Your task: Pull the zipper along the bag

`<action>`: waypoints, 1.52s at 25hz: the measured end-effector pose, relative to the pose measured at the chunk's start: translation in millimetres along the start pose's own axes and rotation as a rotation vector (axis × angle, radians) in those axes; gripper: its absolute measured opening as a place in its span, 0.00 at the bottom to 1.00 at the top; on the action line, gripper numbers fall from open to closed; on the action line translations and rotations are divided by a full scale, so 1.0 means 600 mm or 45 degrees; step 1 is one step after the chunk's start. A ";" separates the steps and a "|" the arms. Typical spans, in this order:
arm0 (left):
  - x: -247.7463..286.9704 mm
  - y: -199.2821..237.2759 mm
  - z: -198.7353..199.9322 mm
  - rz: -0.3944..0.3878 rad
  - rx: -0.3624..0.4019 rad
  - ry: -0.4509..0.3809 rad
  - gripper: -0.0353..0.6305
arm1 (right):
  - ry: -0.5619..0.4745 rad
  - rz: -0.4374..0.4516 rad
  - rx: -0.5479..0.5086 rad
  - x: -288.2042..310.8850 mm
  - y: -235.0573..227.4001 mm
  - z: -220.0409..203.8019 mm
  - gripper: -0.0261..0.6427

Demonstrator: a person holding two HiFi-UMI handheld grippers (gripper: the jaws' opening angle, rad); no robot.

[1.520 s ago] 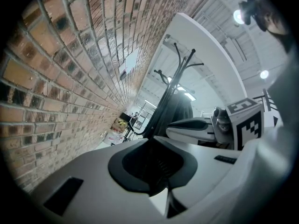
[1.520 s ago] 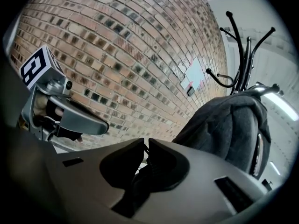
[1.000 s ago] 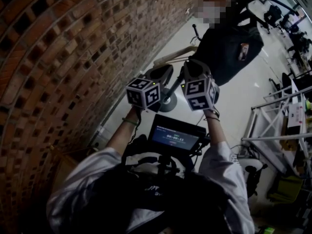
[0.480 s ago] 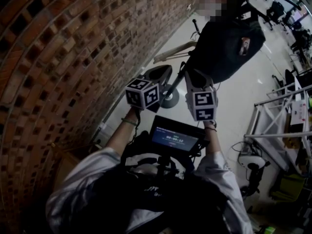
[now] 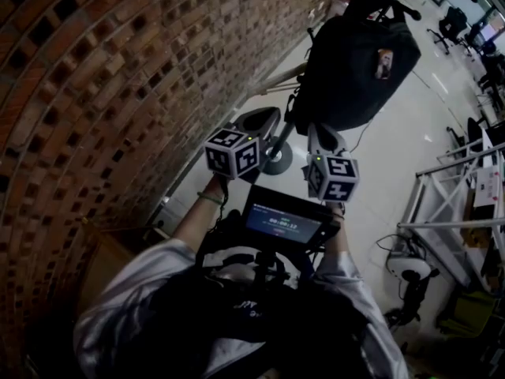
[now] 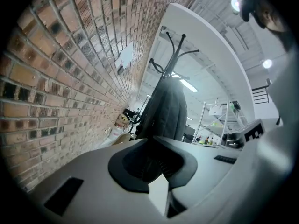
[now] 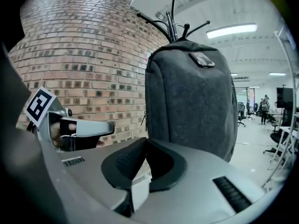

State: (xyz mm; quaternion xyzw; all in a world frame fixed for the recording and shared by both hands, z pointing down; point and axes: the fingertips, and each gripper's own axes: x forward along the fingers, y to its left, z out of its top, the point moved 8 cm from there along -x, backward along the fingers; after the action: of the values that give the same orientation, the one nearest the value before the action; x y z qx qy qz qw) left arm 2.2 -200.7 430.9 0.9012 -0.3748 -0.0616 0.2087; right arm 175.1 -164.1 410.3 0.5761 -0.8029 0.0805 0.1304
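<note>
bag (image 7: 189, 101): soft, hangs on coat rack (image 7: 174, 17); likely sways, brace it
zipper pull: not discernible; pinch the tab
left gripper (image 6: 152, 140); right gripper (image 7: 145, 141): both closed, empty

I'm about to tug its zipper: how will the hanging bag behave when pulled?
The bag hangs from the coat rack, clear of the floor, so it will likely swing or twist rather than resist. Its grey fabric looks soft, so it may buckle under the pull.

The bag (image 7: 189, 101), a dark grey backpack, hangs upright off the coat stand (image 7: 174, 20), right beside the brick wall (image 7: 84, 55), with a small tab near its top.
</note>
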 end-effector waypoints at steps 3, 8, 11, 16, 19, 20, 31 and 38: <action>0.000 -0.024 -0.010 0.016 0.008 0.000 0.08 | -0.028 0.032 0.038 -0.017 -0.008 -0.003 0.05; 0.004 -0.053 -0.028 0.046 0.023 -0.003 0.08 | -0.039 0.083 0.033 -0.028 -0.017 -0.009 0.05; 0.006 -0.068 -0.029 0.050 0.032 -0.018 0.08 | -0.031 0.097 0.028 -0.033 -0.024 -0.011 0.05; 0.002 -0.079 -0.026 0.081 0.051 -0.032 0.08 | -0.025 0.122 0.023 -0.034 -0.024 -0.009 0.05; 0.000 -0.080 -0.027 0.090 0.056 -0.033 0.09 | -0.016 0.124 0.021 -0.032 -0.022 -0.012 0.05; -0.001 -0.080 -0.029 0.092 0.055 -0.031 0.08 | -0.014 0.125 0.022 -0.031 -0.022 -0.014 0.05; 0.004 -0.084 -0.031 0.085 0.062 -0.019 0.08 | -0.004 0.140 0.023 -0.030 -0.019 -0.016 0.05; 0.009 -0.088 -0.036 0.081 0.059 -0.009 0.09 | -0.004 0.143 0.013 -0.029 -0.026 -0.018 0.05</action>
State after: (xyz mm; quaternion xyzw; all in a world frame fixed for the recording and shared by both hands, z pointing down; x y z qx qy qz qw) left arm 46.2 -164.0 428.2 0.8932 -0.4053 -0.0492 0.1883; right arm 196.6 -150.4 414.9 0.5310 -0.8337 0.0910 0.1214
